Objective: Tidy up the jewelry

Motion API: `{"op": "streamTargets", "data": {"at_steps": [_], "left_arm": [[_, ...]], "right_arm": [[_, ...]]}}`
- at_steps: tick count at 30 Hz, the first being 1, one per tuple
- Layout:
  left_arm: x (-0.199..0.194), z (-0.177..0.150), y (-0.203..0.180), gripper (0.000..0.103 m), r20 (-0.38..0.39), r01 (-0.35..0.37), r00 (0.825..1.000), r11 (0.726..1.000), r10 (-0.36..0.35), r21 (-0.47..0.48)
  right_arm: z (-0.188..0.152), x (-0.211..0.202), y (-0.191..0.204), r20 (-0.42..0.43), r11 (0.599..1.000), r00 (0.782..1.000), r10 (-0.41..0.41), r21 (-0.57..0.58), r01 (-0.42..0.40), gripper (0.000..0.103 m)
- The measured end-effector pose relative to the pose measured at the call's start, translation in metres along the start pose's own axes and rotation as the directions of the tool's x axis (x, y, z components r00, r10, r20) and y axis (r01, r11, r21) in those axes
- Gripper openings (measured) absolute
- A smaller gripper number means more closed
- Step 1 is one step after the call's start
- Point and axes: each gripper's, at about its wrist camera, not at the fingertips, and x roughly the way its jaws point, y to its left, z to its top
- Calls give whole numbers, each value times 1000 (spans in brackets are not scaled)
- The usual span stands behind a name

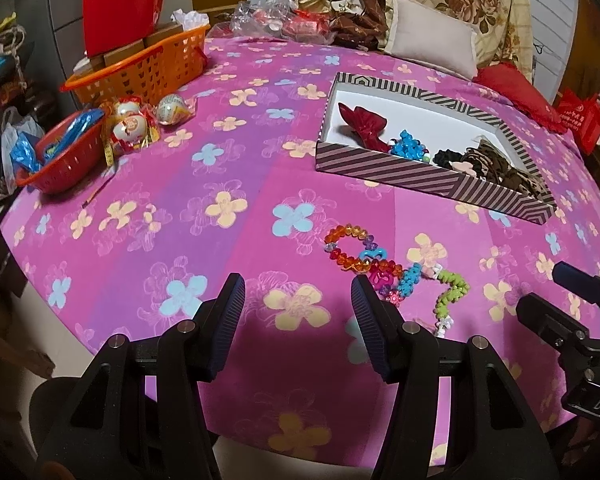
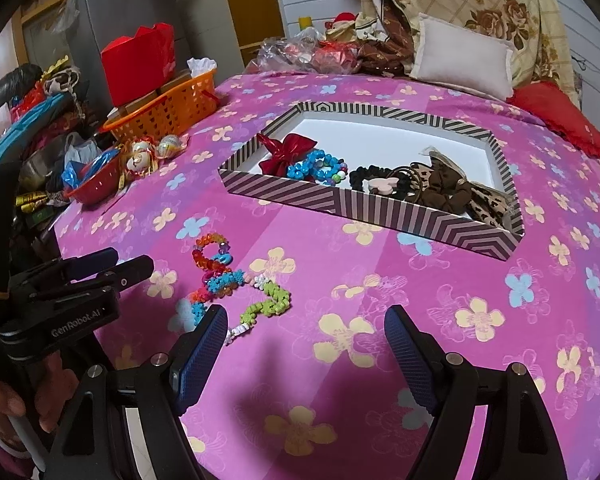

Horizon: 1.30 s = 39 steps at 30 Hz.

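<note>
Your pink flowered surface (image 2: 380, 320) fills most of both views, curving away to the cluttered far edge. On it, in the upper right of the left wrist view and across the middle of the right wrist view, sits the striped box (image 2: 380, 216), open at the top with a white floor. Inside its near side lie a red bow (image 2: 286, 156), a cluster of blue beads (image 2: 316, 166), a black scrunchie (image 2: 374, 180) and brown leopard-print hair ties (image 2: 456, 192).

At the upper left of both views you see an orange basket (image 1: 156, 66) holding a red paper bag (image 1: 118, 8), and nearer you a small red basket (image 1: 66, 152) with blue wrappers.

Your left gripper (image 1: 298, 316) sits at the bottom of its own view with its fingers spread wide and nothing between them. Your right gripper (image 2: 304, 344) is likewise at the bottom of its view, fingers spread apart and holding nothing.

The loose jewelry lies on the surface below the box, well apart from it: an orange-and-red bead bracelet (image 1: 350, 246), a blue bead piece (image 1: 410, 280) touching it, and a green bead strand (image 1: 454, 294). In the left wrist view this heap is just beside the right finger (image 1: 370, 328) of the left gripper; in the right wrist view it sits just beyond the left finger (image 2: 202, 354) of the right gripper.
</note>
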Motion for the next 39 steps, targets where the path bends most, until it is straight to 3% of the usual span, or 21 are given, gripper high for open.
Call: {"op": "streamTargets", "data": {"at_steps": [6, 12, 22, 28, 31, 35, 36, 39], "left_arm": [[5, -1, 24, 55, -45, 51, 998, 998, -53, -46], [15, 0, 40, 55, -83, 57, 994, 995, -64, -77], [43, 28, 25, 55, -149, 155, 973, 975, -179, -160], [68, 40, 5, 55, -205, 104, 970, 985, -132, -139], [72, 41, -1, 54, -196, 75, 976, 991, -96, -108], [72, 39, 6, 20, -186, -1, 983, 999, -7, -42], [73, 38, 11, 15, -187, -19, 982, 999, 13, -35], [72, 37, 37, 14, -194, -65, 980, 996, 53, -58]], "right_arm": [[-1, 4, 4, -8, 1000, 1000, 24, -15, -24, 79], [-3, 15, 10, -35, 998, 998, 47, -29, -48, 79], [-4, 23, 8, -50, 997, 997, 60, -42, -62, 79], [-7, 31, 7, -70, 997, 996, 63, -47, -66, 79], [-6, 33, 5, -74, 997, 995, 62, -44, -65, 79], [-4, 35, 2, -72, 997, 995, 72, -36, -74, 79], [-4, 34, 2, -71, 996, 995, 75, -35, -77, 79], [-4, 37, 4, -70, 996, 994, 84, -38, -86, 79]]}}
